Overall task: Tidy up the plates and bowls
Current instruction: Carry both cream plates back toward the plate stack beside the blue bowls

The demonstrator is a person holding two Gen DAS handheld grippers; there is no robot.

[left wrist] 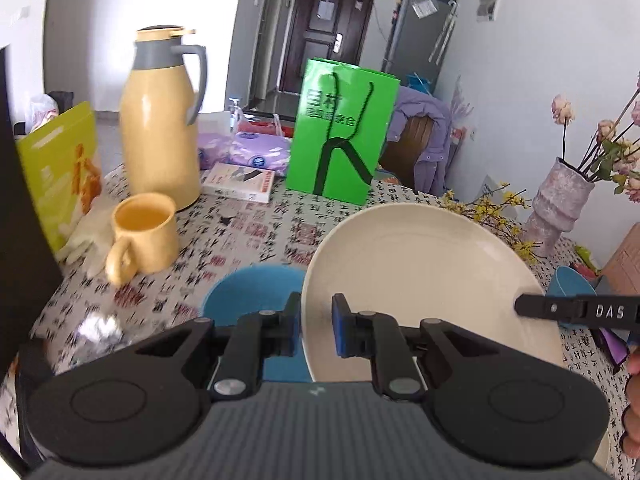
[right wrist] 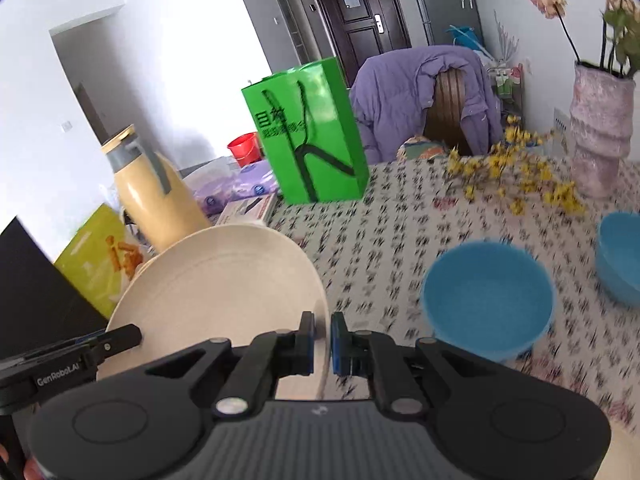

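Our right tongs (right wrist: 322, 342) are clamped on the rim of the cream plate (right wrist: 224, 280), lifted and tilted, our left tongs (left wrist: 316, 328) straddle its opposite edge without closing, and three blue bowls (right wrist: 486, 296) seem unsorted on the crowded desk (right wrist: 384, 216).

We see a cream plate (left wrist: 420, 280) and, left of it, a blue bowl (left wrist: 248, 292) on a white tablecloth (left wrist: 256, 232) printed with black and red characters. Behind the plate stand a green bag (left wrist: 340, 132), a yellow flask (left wrist: 160, 120) with a grey collar and a yellow mug (left wrist: 140, 236).
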